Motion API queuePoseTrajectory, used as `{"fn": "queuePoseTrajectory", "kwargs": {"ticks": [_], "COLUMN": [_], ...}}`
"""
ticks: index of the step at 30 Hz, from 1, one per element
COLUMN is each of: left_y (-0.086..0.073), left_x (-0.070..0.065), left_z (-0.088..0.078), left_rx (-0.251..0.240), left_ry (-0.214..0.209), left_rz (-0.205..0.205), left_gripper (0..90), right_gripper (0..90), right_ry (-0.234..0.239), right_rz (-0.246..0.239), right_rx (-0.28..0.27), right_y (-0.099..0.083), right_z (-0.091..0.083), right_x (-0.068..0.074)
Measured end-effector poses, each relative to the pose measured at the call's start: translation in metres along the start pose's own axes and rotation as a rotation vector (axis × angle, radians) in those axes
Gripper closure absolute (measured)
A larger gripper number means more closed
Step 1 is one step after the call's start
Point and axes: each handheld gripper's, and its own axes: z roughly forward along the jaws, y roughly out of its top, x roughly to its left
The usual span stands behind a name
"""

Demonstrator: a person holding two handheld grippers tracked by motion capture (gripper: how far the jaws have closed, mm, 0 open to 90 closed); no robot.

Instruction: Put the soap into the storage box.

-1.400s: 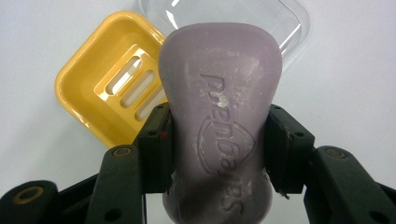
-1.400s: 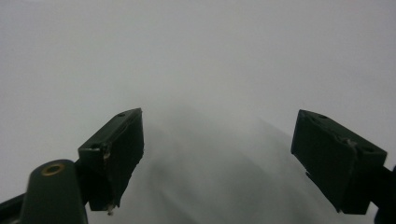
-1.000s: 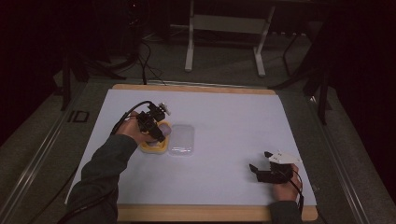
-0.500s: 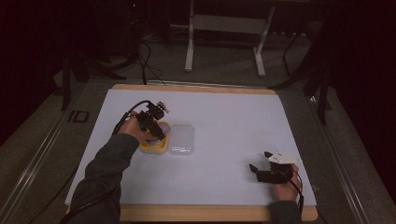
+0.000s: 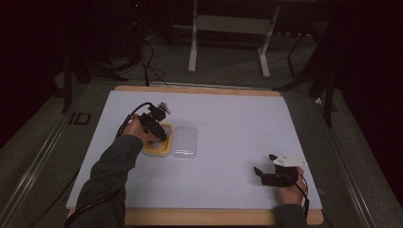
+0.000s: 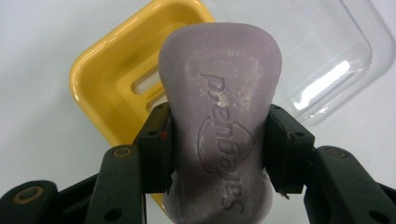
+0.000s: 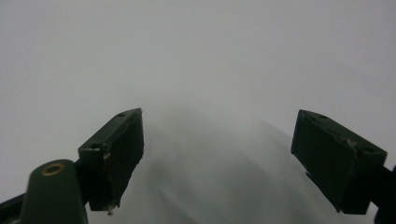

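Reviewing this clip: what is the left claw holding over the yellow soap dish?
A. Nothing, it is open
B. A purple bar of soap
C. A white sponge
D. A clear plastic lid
B. In the left gripper view, the left claw is clamped on both sides of a purple soap bar with embossed lettering, above the yellow dish; the clear lid lies beside the dish.

Both grippers are black. The left gripper (image 6: 217,154) has chunky jaws with brass-ringed pivots and trails a black cable (image 5: 127,121). The right gripper (image 5: 260,172) carries a pale three-cornered plate (image 5: 286,160). The person's sleeves (image 5: 107,175) are dark grey-green.
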Motion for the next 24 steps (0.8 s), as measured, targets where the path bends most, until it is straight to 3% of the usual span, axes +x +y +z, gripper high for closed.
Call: {"fn": "queuePoseTrajectory", "kwargs": {"ticks": [16,19,21,22,24], "left_y": [-0.003,-0.004,-0.005,-0.007,-0.009], "left_x": [0.011,0.011,0.012,0.013,0.013], "left_z": [0.02,0.023,0.025,0.023,0.022], "left_rx": [0.015,0.038,0.04,0.023,0.012], "left_ry": [0.011,0.006,-0.001,-0.02,-0.02], "left_rz": [-0.073,-0.077,-0.091,-0.106,-0.104], "left_gripper": [49.0,42.1,42.1,35.6,34.7], "right_gripper": [16.9,16.9,16.9,16.8,16.9], "right_ry": [0.0,0.0,0.0,0.0,-0.001], "right_rz": [0.0,0.0,0.0,0.001,0.0], "right_rx": [0.0,0.0,-0.001,-0.001,0.001], "right_y": [0.0,0.0,0.0,0.0,0.0], "right_z": [0.0,0.0,0.0,0.0,0.0], "right_x": [0.0,0.0,0.0,0.0,0.0]}}
